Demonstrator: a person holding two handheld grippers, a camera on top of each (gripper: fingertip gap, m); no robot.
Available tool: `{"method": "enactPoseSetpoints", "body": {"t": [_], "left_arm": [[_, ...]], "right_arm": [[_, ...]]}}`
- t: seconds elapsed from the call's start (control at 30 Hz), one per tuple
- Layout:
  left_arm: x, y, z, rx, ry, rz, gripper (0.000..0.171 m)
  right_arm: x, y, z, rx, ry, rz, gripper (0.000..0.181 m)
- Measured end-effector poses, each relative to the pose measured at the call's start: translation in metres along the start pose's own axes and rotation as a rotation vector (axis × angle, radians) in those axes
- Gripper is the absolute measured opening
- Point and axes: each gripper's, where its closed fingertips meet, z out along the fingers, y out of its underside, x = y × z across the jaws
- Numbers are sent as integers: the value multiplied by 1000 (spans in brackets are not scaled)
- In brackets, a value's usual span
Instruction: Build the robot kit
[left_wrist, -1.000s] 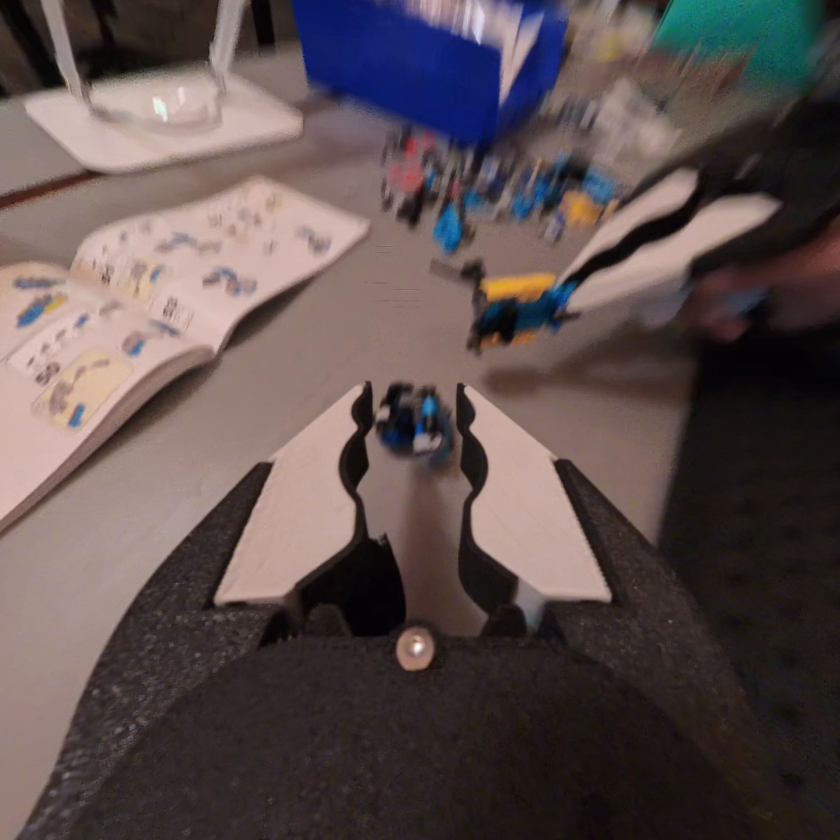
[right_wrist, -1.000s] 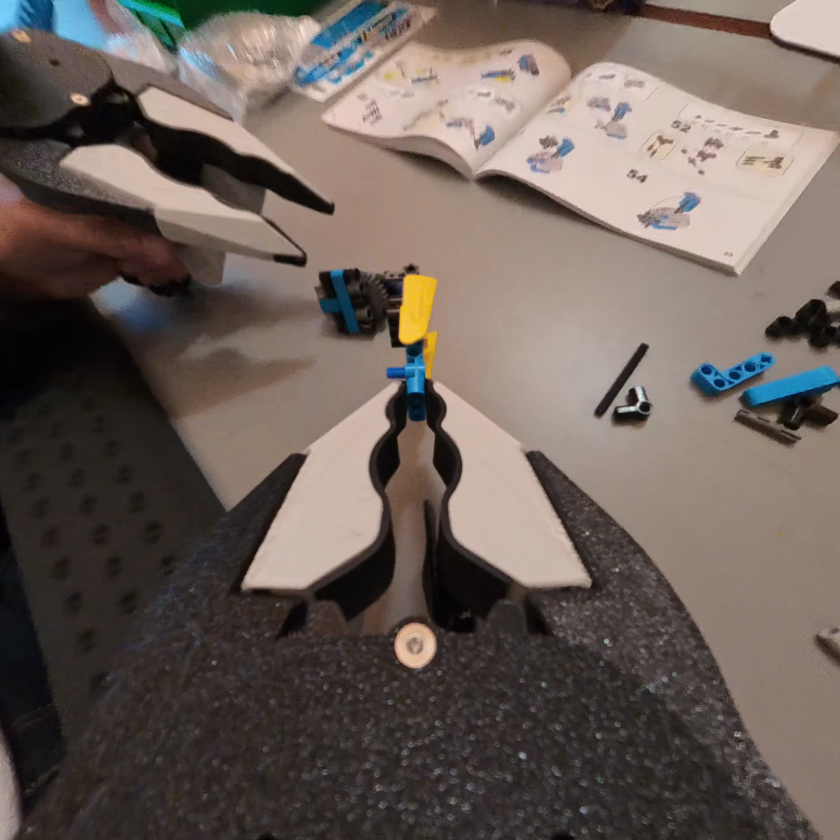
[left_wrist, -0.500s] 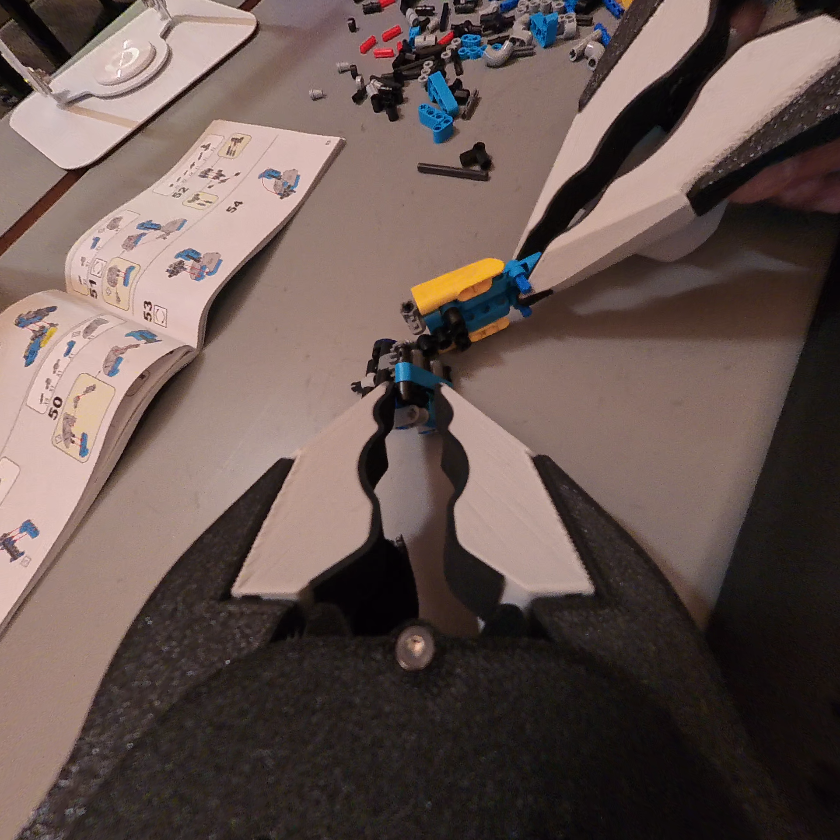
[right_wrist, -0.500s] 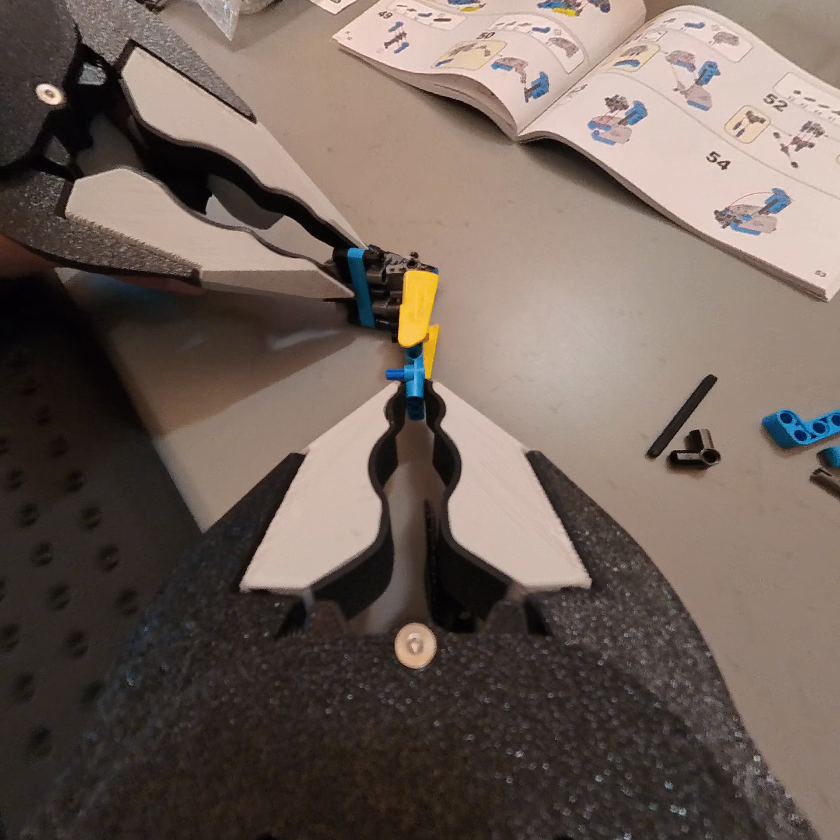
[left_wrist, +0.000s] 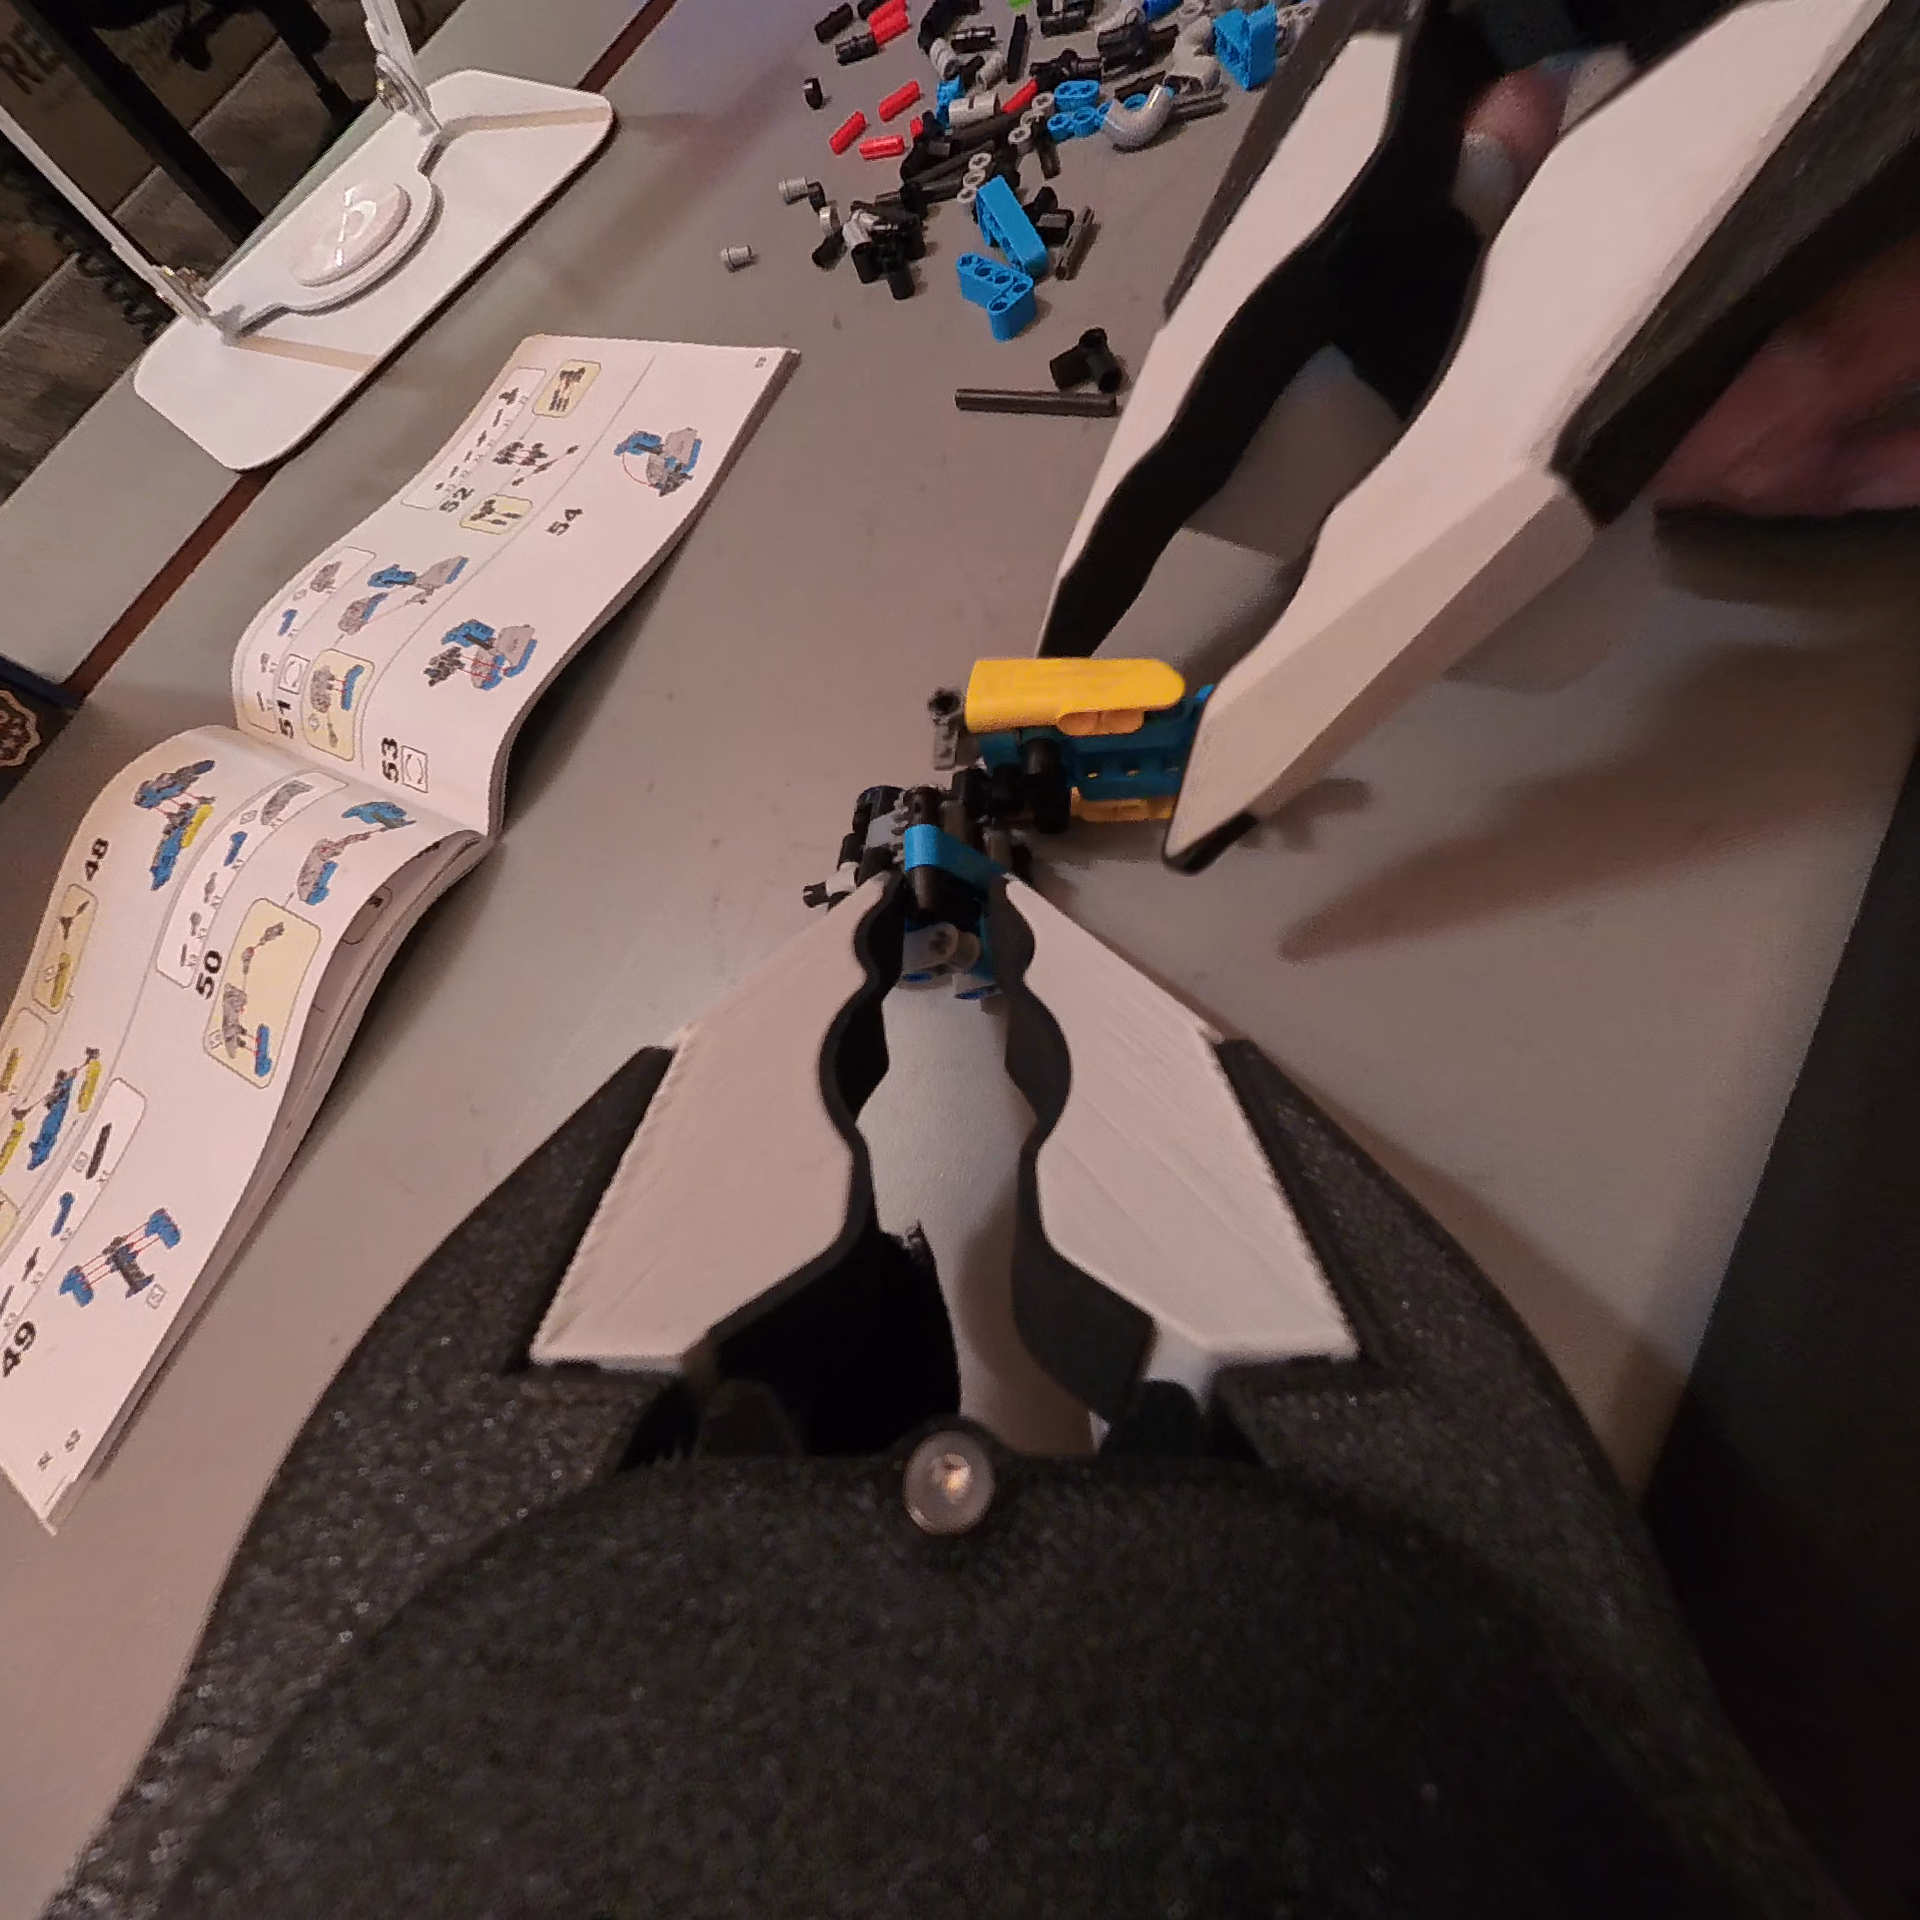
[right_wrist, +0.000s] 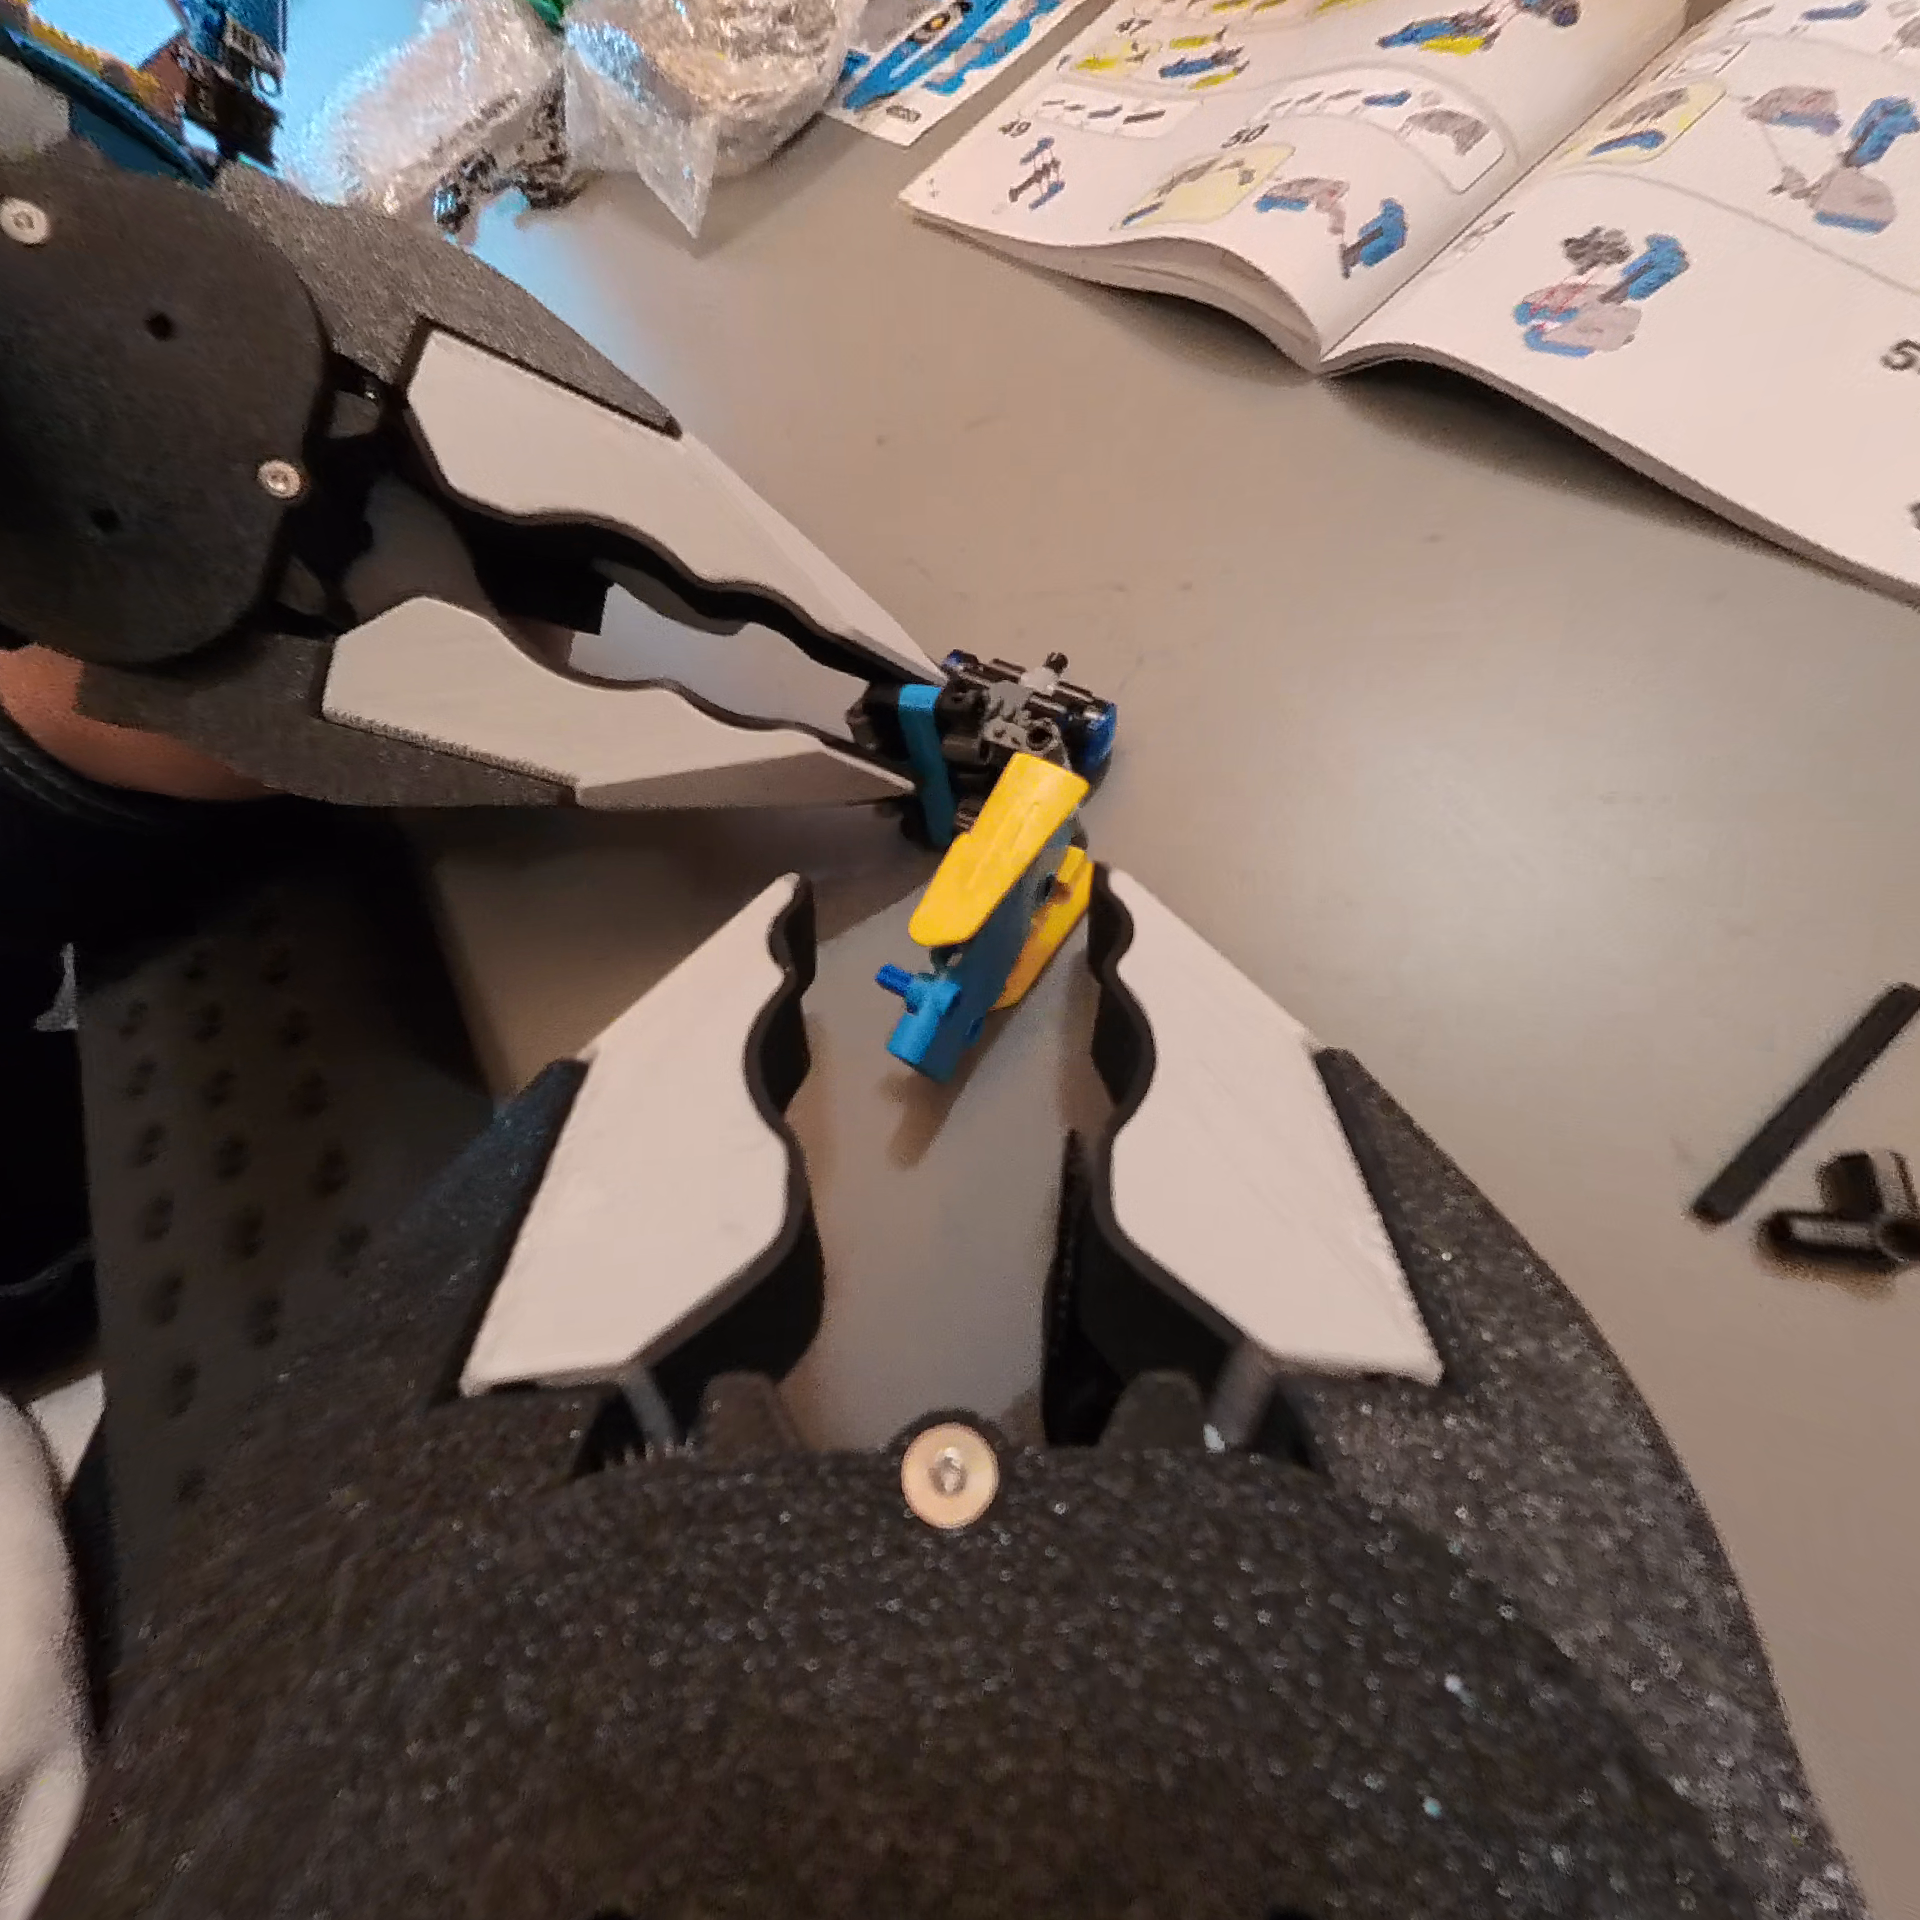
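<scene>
- The left gripper (left_wrist: 940, 914) was clamped on the black-and-blue end of a small brick model (left_wrist: 935, 842), which rested on the grey table (left_wrist: 727, 727).
- The right gripper (right_wrist: 945, 904) stood with its fingers apart, one on either side of the yellow-and-blue piece (right_wrist: 987, 904); they did not appear to press on it, though the right-hand fingertip sat just beside it.
- The yellow-and-blue piece touched the black-and-blue model and seemed joined to it; whether the joint was fully seated could not be told.
- A heap of loose parts (left_wrist: 987, 156) in black, blue, red and grey lay well apart at the far side of the table, so plenty of pieces remained unused.
- A black rod (right_wrist: 1808, 1101) and a small black connector (right_wrist: 1839, 1226) lay apart from the heap, to the right of the right gripper.
- An open instruction booklet (left_wrist: 364, 727) lay flat to the left, with a white stand base (left_wrist: 343, 239) beyond it.
- Clear plastic bags (right_wrist: 623, 83) sat at the table's far edge.
- The room was dim, and a dark perforated surface (right_wrist: 208, 1091) showed past the near edge.
</scene>
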Motion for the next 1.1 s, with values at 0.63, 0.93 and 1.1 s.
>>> {"method": "enactPoseSetpoints", "body": {"t": [0.63,0.93,1.1], "left_arm": [[2,-5,4,48,-25,145,15],[3,-7,6,63,-43,206,15],[4,-7,6,62,-52,222,14]], "right_arm": [[7,3,17,-62,133,-133,44],[14,4,14,-77,177,-101,24],[16,3,14,-65,182,-62,22]]}}
